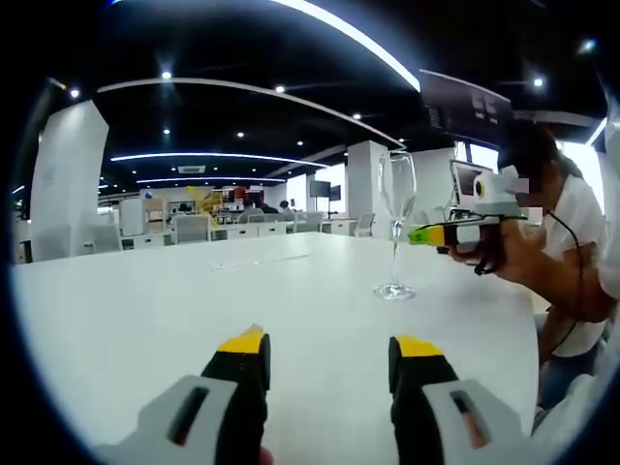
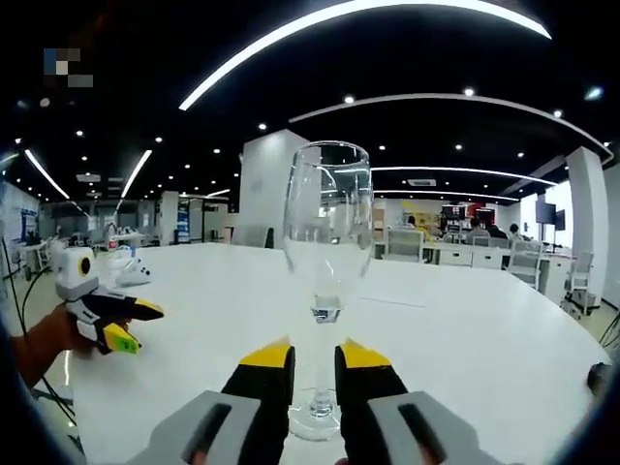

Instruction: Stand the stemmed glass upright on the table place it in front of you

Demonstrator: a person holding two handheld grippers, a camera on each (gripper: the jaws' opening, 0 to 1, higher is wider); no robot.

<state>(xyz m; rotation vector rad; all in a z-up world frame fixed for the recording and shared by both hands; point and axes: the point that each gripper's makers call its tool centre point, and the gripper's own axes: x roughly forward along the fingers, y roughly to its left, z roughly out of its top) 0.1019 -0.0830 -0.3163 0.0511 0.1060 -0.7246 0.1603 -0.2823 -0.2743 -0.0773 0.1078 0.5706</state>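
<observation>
A clear stemmed glass (image 1: 395, 199) stands upright on the white table (image 1: 145, 310), its round foot flat on the top. In the left gripper view, my left gripper (image 1: 331, 344) is open and bare, well short of the glass and to its left. My right gripper (image 1: 415, 235) comes in from the right in a hand, its tips level with the top of the stem. In the right gripper view, the glass (image 2: 327, 218) rises just past my right gripper (image 2: 315, 354), whose jaws stand narrowly apart with the stem in the gap, untouched. My left gripper (image 2: 136, 326) hangs open at the left.
A person in a white shirt (image 1: 572, 242) stands at the table's right edge. A small white object (image 2: 131, 271) lies on the table (image 2: 484, 329) far left. Desks, chairs and monitors (image 2: 465, 242) fill the office behind, with a white pillar (image 1: 68, 179).
</observation>
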